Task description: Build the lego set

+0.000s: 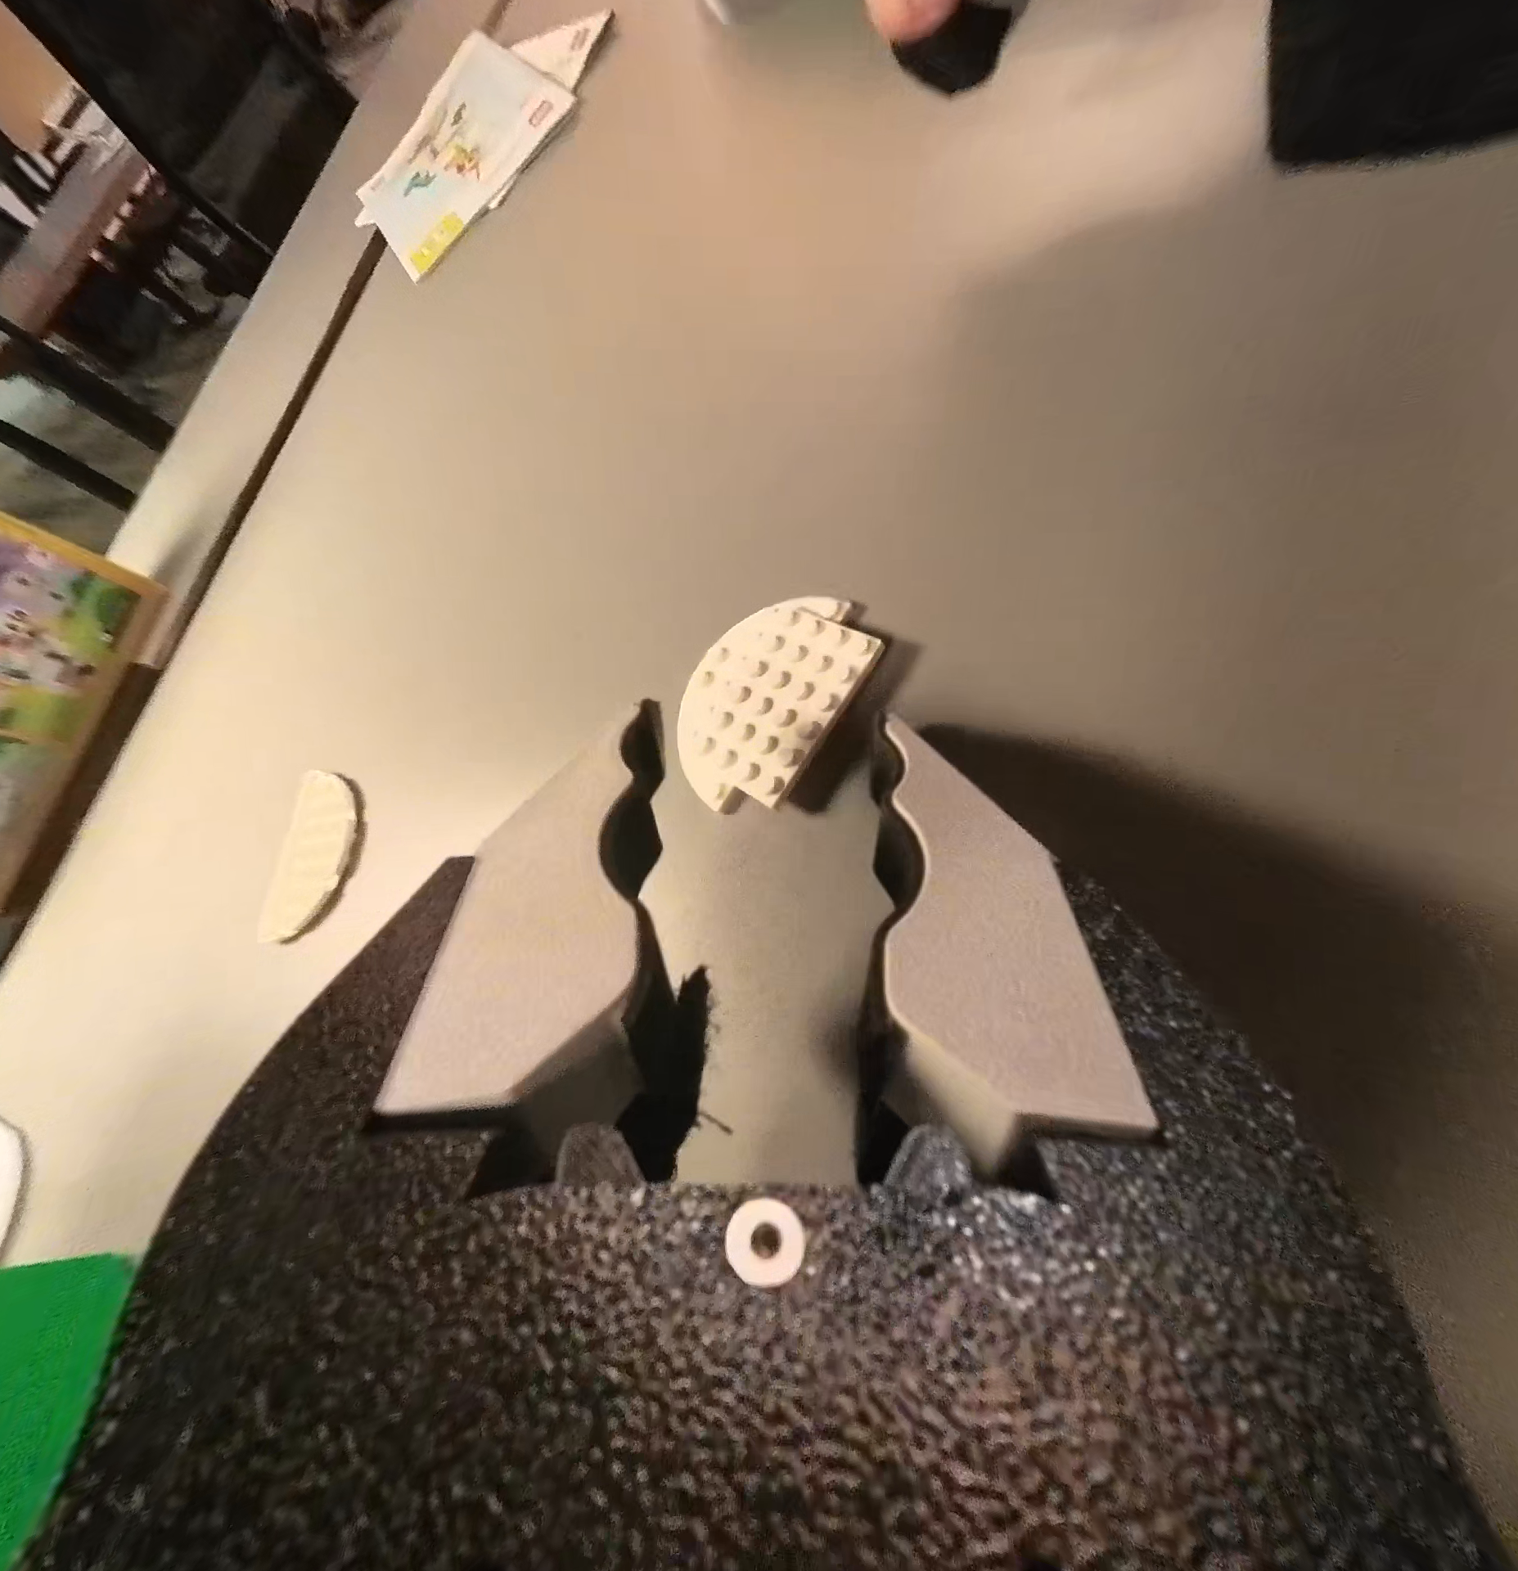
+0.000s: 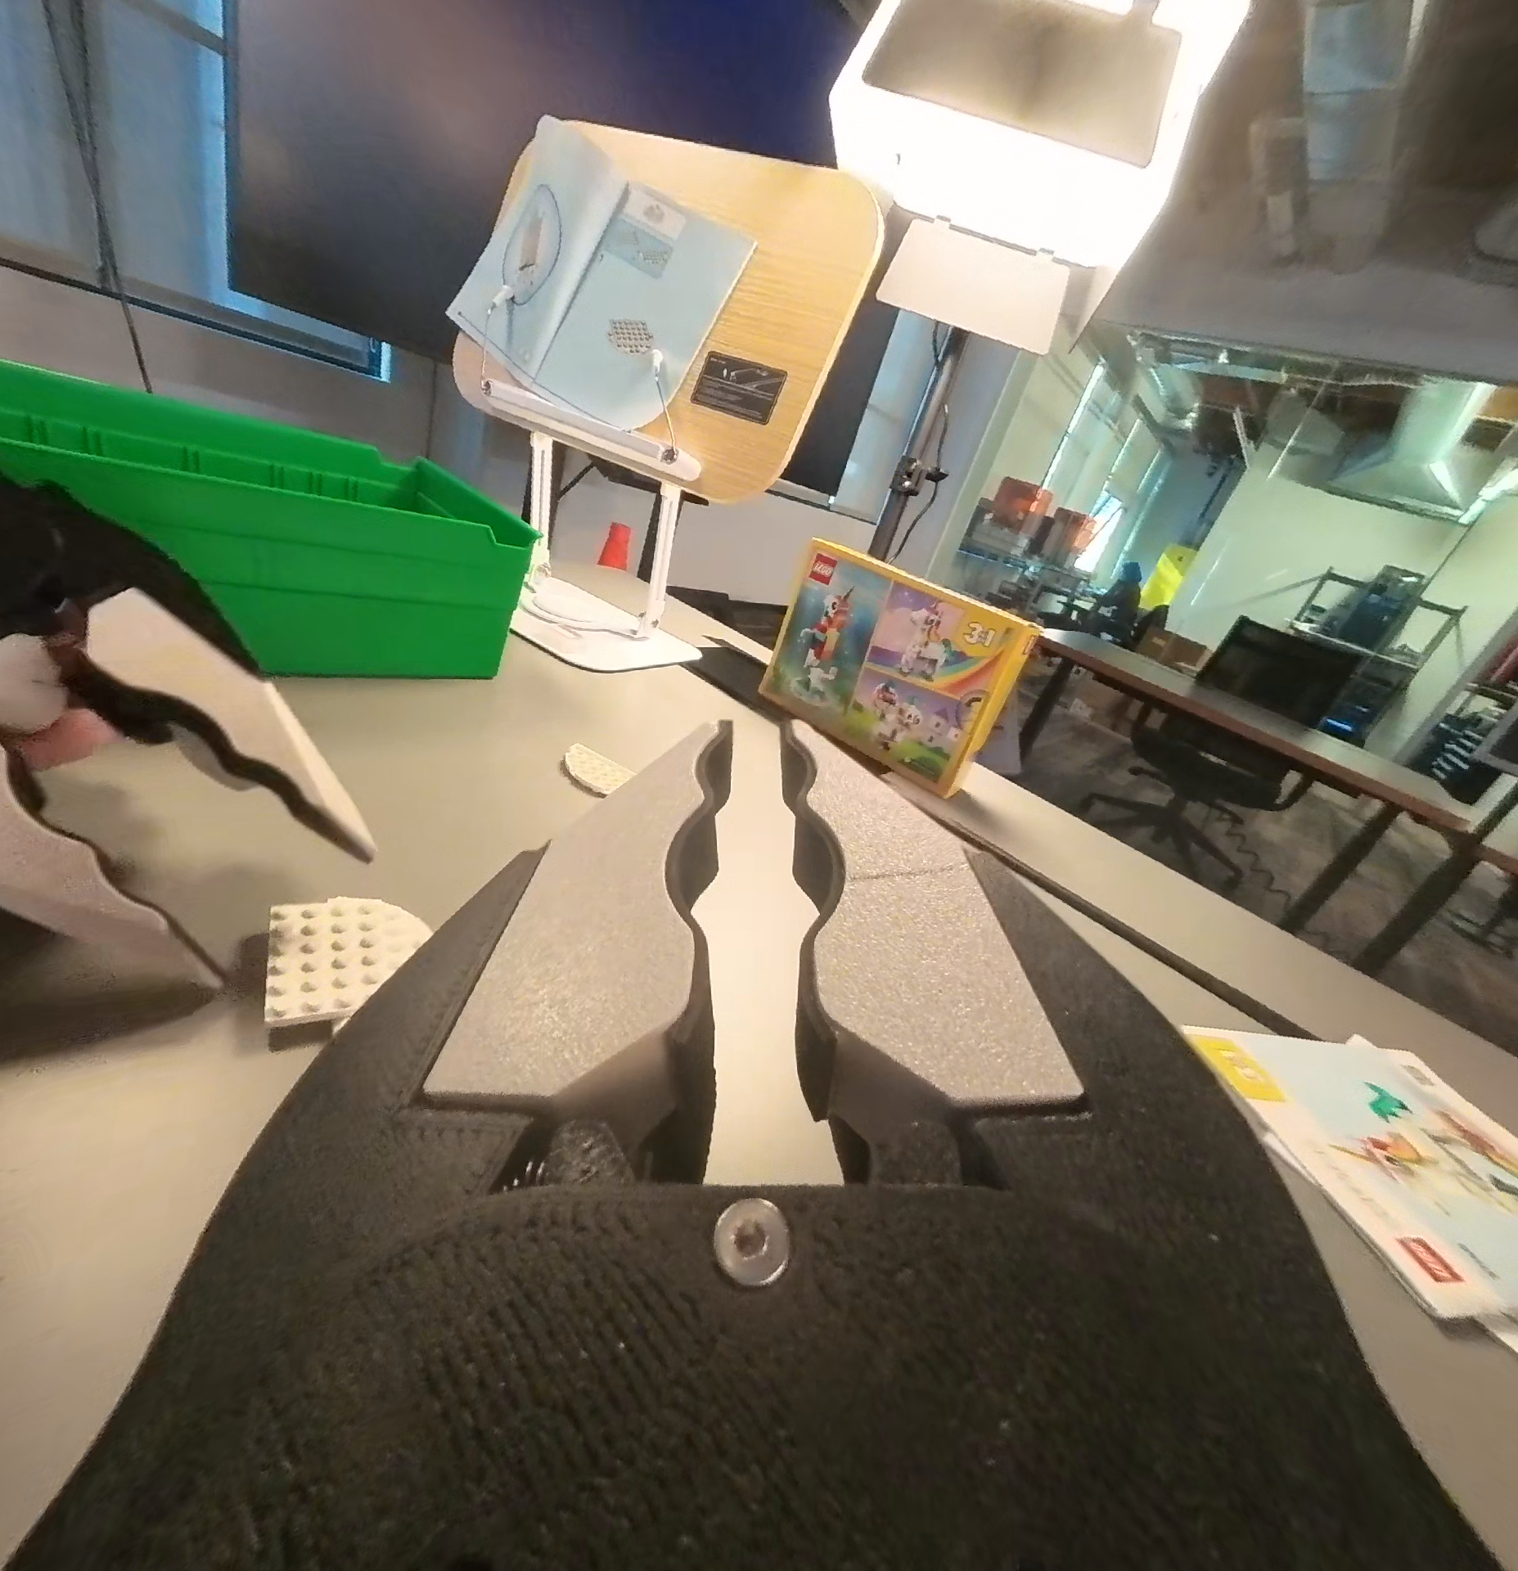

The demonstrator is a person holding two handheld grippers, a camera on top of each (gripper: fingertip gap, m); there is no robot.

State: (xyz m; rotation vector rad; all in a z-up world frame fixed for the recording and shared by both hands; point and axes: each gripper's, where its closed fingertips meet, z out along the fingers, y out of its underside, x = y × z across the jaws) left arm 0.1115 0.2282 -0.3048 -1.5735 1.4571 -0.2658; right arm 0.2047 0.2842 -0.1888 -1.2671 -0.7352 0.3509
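Table surface is grey and carries all parts. At far left, a green bin stands beside a book stand. The left gripper hovers with its jaws spread apart, grasping nothing; a cream half-round plate lies flat on the table between its tips, stacked over another plate. A second half-round plate lies apart to the left. The right gripper has jaws nearly together, empty. A boxed set stands beyond it. Instruction booklets lie at near right.
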